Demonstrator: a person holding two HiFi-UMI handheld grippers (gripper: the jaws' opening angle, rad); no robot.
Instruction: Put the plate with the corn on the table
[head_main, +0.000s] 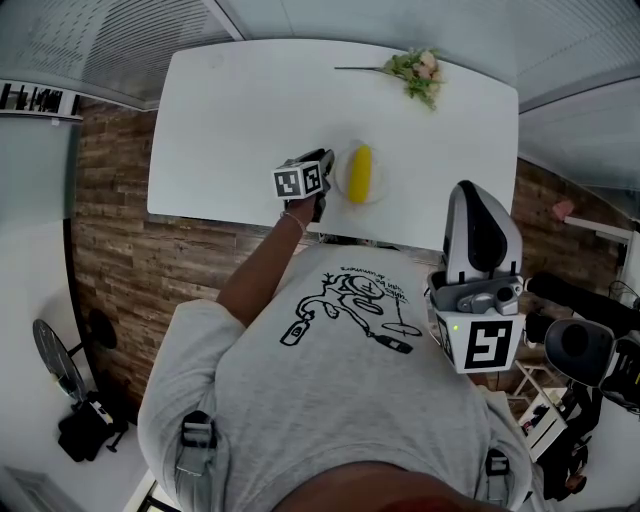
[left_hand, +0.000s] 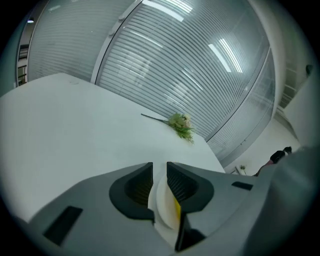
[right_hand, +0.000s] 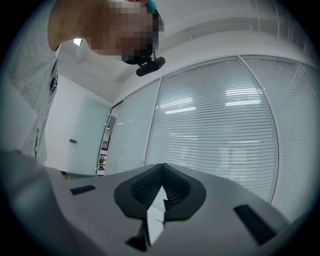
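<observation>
Here my left gripper (head_main: 327, 174) reaches out over the near edge of the white table (head_main: 240, 110), and its jaws are clamped on the near rim of the plate (head_main: 381, 180). In the left gripper view the pale edge of the plate (left_hand: 162, 200) stands squeezed between the two dark pads, with a sliver of the yellow corn (left_hand: 176, 207) showing just beside the right-hand pad. From the head view the corn (head_main: 360, 172) lies lengthwise in the middle of the plate, which sits over the table close to its front edge; I cannot tell whether it rests on the surface or hangs just above it. A sprig of flowers (head_main: 420, 72) lies at the far side of the table, well apart from the plate, and it shows too in the left gripper view (left_hand: 181, 123). My right gripper (head_main: 480, 225) is held near my chest, off the table and to the right, tilted up toward the blinds. Its jaws (right_hand: 161, 187) are pressed together with nothing between them.
</observation>
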